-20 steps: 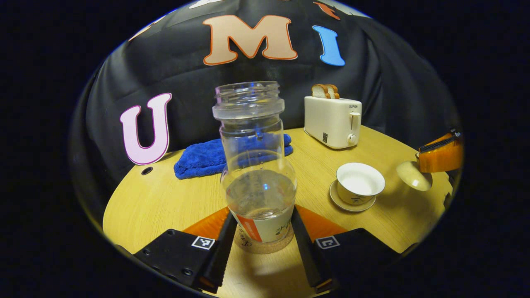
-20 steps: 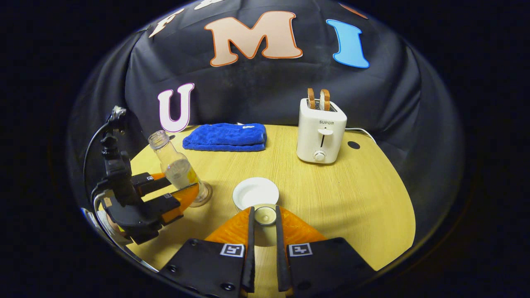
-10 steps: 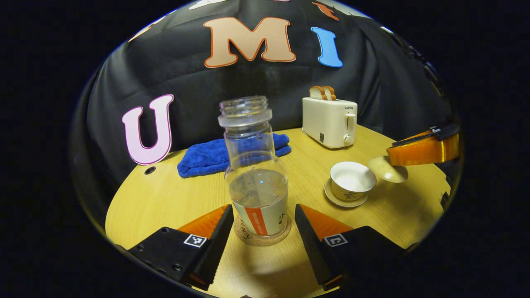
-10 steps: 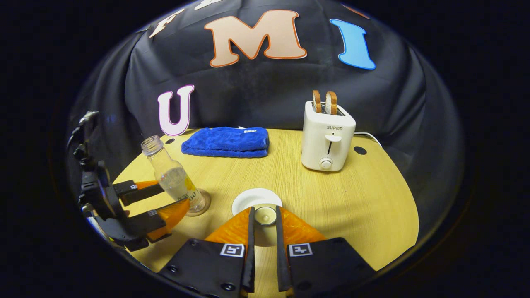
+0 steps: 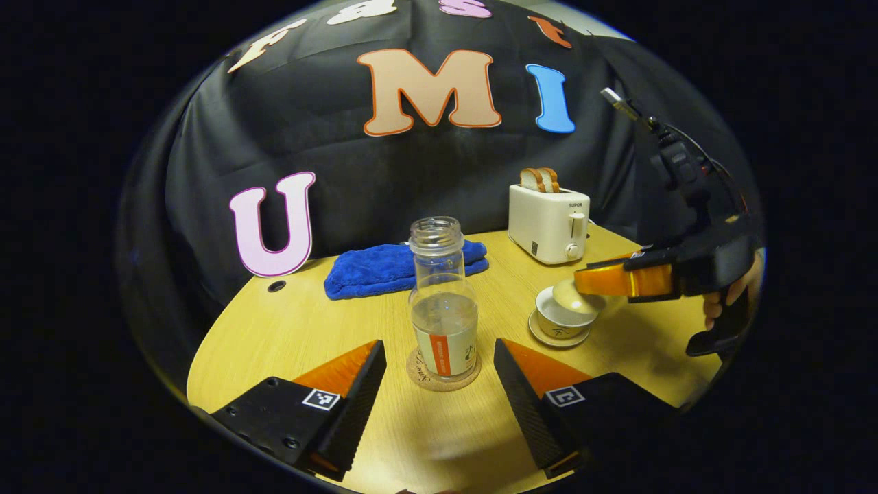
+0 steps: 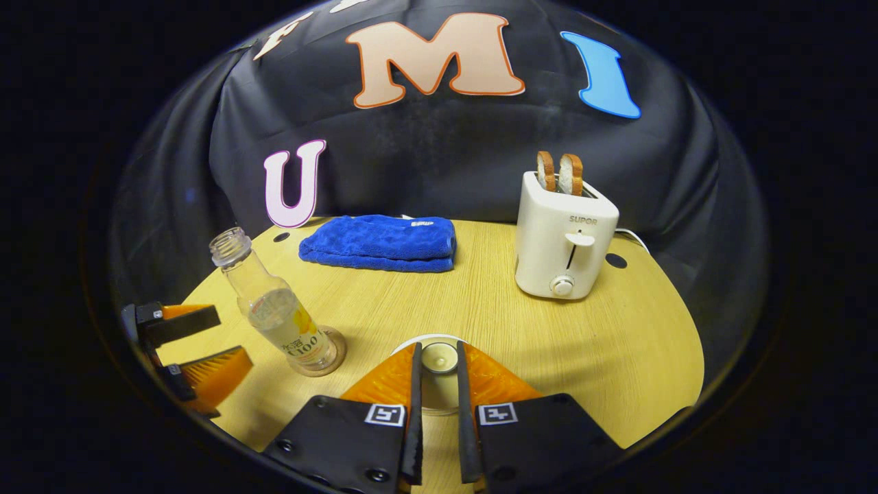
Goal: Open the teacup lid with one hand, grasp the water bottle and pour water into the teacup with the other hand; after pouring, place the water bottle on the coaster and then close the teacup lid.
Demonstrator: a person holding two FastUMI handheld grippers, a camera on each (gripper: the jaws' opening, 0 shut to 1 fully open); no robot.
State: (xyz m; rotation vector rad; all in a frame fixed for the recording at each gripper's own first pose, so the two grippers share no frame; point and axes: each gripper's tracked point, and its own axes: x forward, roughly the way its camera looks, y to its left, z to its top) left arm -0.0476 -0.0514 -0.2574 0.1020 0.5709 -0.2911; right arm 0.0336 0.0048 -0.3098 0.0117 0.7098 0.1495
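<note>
- Left tongs (image 5: pixel 439 384): seen in the left gripper view with the two fingers spread wide and gripping nothing. They also appear at the left edge of the right gripper view (image 6: pixel 188 346), open and clear of the bottle.
- Water bottle (image 5: pixel 442 302): stands upright and uncapped on the round cork coaster (image 5: pixel 442 374), partly filled with water. It sits ahead of the left tongs, in line with the gap between the fingers but beyond their tips, touching neither. In the right gripper view the bottle (image 6: pixel 274 309) and coaster (image 6: pixel 322 357) lie just beside the left tongs.
- Right tongs (image 6: pixel 437 384): in the right gripper view the fingers are drawn narrow and press on the knob of the teacup lid (image 6: pixel 439 357) from both sides.
- Teacup (image 5: pixel 564 322): rests on its saucer (image 5: pixel 557 337) on the tabletop (image 5: pixel 288 329), to the right of the bottle in the left gripper view. The lid (image 5: pixel 573 296) sits over the cup's mouth, tilted, with the orange fingers of the right tongs (image 5: pixel 603 281) reaching in from the right; whether it is fully seated cannot be told.
- A hand (image 5: pixel 730 295) holds the right tongs' grip at the right edge of the left gripper view.
- Background items: a folded blue towel (image 6: pixel 381 241) and a white toaster (image 6: pixel 564 237) holding two bread slices (image 6: pixel 559 171) stand toward the rear of the tabletop, well apart from both tongs.
</note>
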